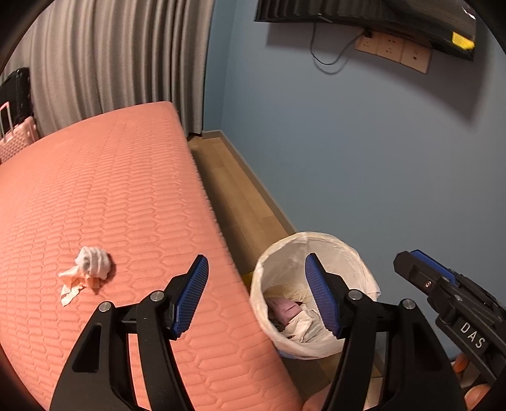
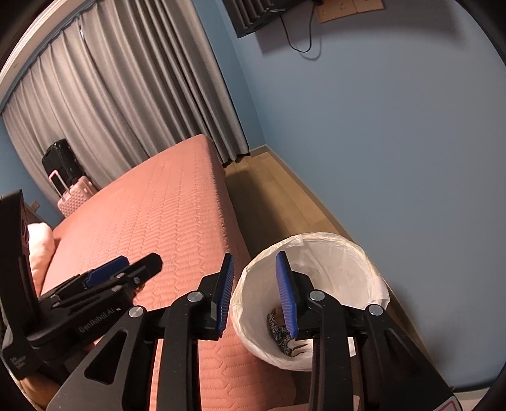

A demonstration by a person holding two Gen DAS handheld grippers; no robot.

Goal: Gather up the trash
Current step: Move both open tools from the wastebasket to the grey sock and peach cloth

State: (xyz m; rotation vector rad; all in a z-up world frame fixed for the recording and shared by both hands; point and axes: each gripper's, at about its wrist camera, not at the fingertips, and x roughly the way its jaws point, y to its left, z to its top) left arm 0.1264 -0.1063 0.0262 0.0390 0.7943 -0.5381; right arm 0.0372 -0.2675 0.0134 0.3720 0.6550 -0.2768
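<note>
My left jaws (image 1: 256, 295) stand wide apart and empty; my right jaws (image 2: 254, 292) are parted, empty, above the lined bin (image 2: 363, 268). A crumpled tissue (image 1: 87, 268) lies on the bed (image 1: 126, 189).

Bedroom w/ blue-grey walls (image 1: 363, 151), dim indoor light. Bed (image 1: 126, 189) w/ pink quilted cover fills the left. Grey pleated curtains (image 1: 120, 57) hang floor-length behind it. Wood floor (image 1: 240, 202) runs btwn bed & wall. Black suitcase (image 2: 63, 158) & pink suitcase (image 2: 77, 196) stand beside the curtains. Dark wall-mounted screen (image 1: 379, 19) up top, outlet panel (image 1: 395, 50) under it, cable (image 1: 319, 53) dangling.
</note>
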